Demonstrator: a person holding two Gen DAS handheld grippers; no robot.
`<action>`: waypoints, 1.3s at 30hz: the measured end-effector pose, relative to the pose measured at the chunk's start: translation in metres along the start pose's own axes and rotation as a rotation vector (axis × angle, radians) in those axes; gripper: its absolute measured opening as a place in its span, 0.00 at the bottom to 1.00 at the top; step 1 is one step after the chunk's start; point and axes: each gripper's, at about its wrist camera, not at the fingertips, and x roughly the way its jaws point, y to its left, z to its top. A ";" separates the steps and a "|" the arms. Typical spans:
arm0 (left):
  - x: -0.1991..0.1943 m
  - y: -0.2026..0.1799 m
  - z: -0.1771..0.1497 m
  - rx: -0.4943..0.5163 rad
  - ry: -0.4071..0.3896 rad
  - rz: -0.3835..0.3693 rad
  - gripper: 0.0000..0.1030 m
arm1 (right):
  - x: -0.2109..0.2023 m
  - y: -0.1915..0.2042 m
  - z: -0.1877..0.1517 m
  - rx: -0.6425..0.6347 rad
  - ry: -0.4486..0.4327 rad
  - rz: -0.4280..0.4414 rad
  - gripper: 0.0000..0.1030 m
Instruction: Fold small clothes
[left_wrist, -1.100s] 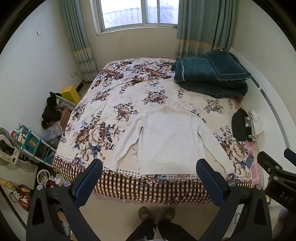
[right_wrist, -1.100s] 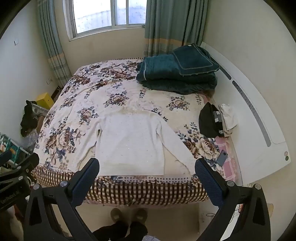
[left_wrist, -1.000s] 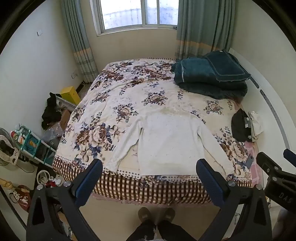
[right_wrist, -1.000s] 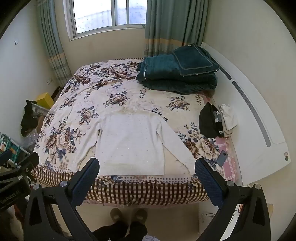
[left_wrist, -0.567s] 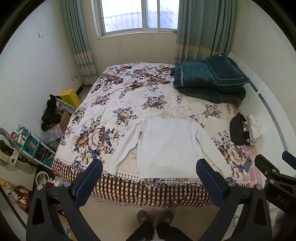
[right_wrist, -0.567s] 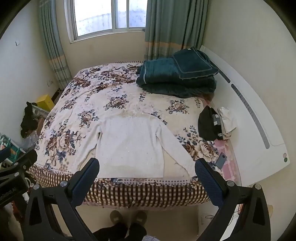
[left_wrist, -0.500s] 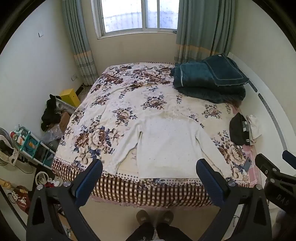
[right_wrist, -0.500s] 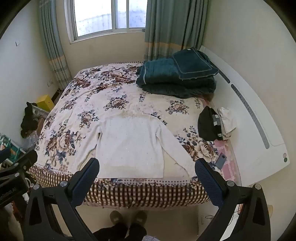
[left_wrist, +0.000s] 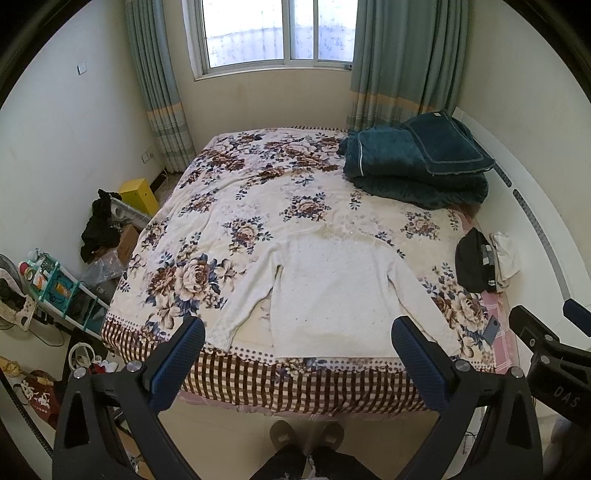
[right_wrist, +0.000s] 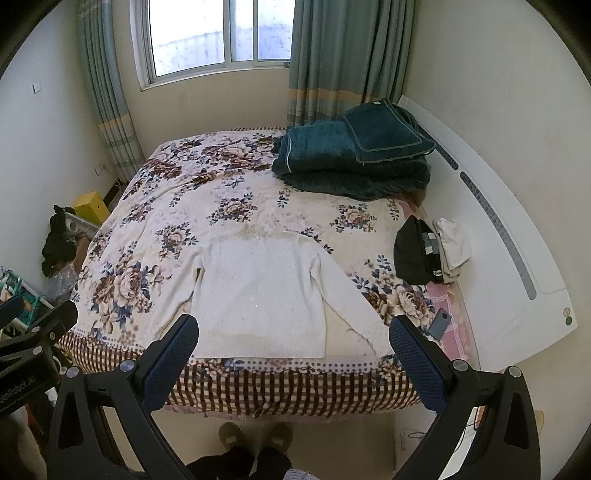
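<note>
Lying flat near the foot edge of the bed (left_wrist: 258, 192), the white sweater (left_wrist: 332, 295) is spread out with its hem along the checked border closest to the person and its neckline pointing up the bed toward the window (left_wrist: 273, 33). So its long axis runs foot-to-head, and both sleeves angle outward and down toward the near corners.

Both claws are held up above the floor in front of the bed, nothing touched yet. The left gripper (left_wrist: 297, 350) has its jaws spread wide and empty, and the right gripper (right_wrist: 293, 343) is the same, wide apart with nothing between the pads.

My take: the folding hasn't begun, so the first move is probably a sleeve. I'd come down on a cuff, e.g. the left sleeve (left_wrist: 243, 314), pinch only the knit and not the floral sheet underneath, then carry it across the body so it lies flat. Knit like that looks soft and stretchy, so lift gently or it'll drag the whole thing.

Further out: a folded teal blanket (left_wrist: 413, 166) at the far right corner, a dark garment (right_wrist: 413, 251) and a phone (right_wrist: 439, 323) along the right edge, well apart from the sweater.
</note>
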 end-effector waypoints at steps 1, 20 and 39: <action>0.000 -0.001 0.002 0.001 0.000 0.000 1.00 | -0.001 0.000 0.001 0.000 0.000 0.001 1.00; -0.003 -0.006 0.004 0.001 -0.010 -0.008 1.00 | -0.004 0.002 0.002 0.000 -0.007 0.003 1.00; -0.005 -0.003 0.002 0.001 -0.016 -0.017 1.00 | -0.012 0.006 0.007 -0.002 -0.009 0.004 1.00</action>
